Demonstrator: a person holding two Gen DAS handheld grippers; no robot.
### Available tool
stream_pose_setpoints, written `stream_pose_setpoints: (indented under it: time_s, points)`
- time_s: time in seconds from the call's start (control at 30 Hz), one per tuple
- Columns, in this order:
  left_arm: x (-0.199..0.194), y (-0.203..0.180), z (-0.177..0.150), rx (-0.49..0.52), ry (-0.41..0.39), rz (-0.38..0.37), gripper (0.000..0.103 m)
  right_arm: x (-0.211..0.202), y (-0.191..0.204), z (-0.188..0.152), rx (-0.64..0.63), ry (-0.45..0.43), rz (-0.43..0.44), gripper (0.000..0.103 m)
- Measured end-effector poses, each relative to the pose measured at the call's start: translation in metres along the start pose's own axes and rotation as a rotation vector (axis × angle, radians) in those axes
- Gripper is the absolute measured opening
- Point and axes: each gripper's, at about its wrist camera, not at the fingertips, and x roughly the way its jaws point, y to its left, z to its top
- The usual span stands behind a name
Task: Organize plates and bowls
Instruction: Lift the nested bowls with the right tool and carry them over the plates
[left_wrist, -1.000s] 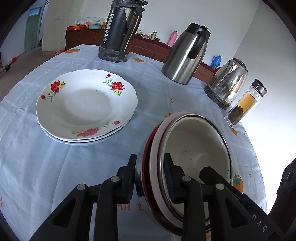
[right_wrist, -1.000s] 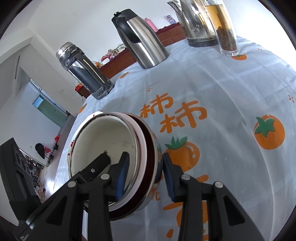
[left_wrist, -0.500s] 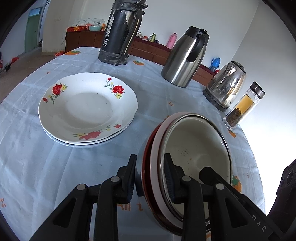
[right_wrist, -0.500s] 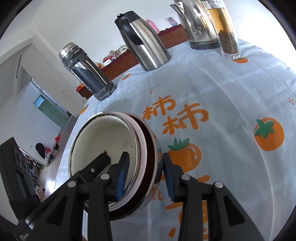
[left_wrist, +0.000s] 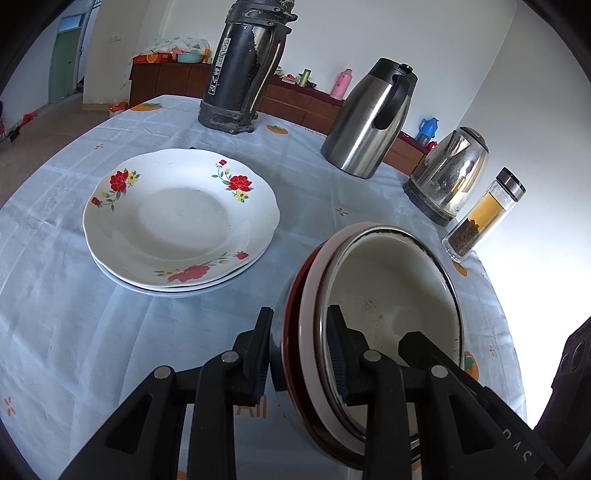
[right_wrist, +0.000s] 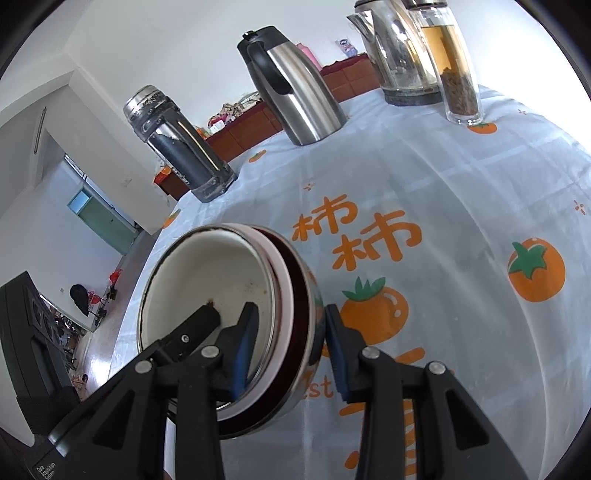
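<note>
A stack of nested bowls (left_wrist: 391, 288), steel outside, then dark red and white rims with a cream inner bowl, sits tilted between both grippers. My left gripper (left_wrist: 299, 350) is shut on its near-left rim, one finger outside and one inside. My right gripper (right_wrist: 290, 341) is shut on the opposite side of the bowl stack (right_wrist: 207, 280) in the same way. Its inner finger shows inside the bowl in the left wrist view. I cannot tell whether the stack's base touches the cloth. Two flowered white plates (left_wrist: 177, 218) lie stacked to the left.
Along the far side of the round table with its persimmon-print cloth (right_wrist: 461, 206) stand a black thermos (left_wrist: 243, 66), a steel jug (left_wrist: 365, 122), an electric kettle (left_wrist: 447, 177) and a glass tea bottle (left_wrist: 480, 218). The table edge (left_wrist: 506, 325) curves close on the right.
Both views have drifted only slightly; both grippers keep the same hold on the bowl stack.
</note>
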Motion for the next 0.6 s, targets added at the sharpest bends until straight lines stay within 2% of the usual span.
stream_pose_setpoints:
  time_s: [0.6]
  points:
    - [-0.028,0.033,0.001,-0.022,-0.026,0.004,0.032,-0.003,0.039,-0.018,-0.01,-0.004,0.013,0.037]
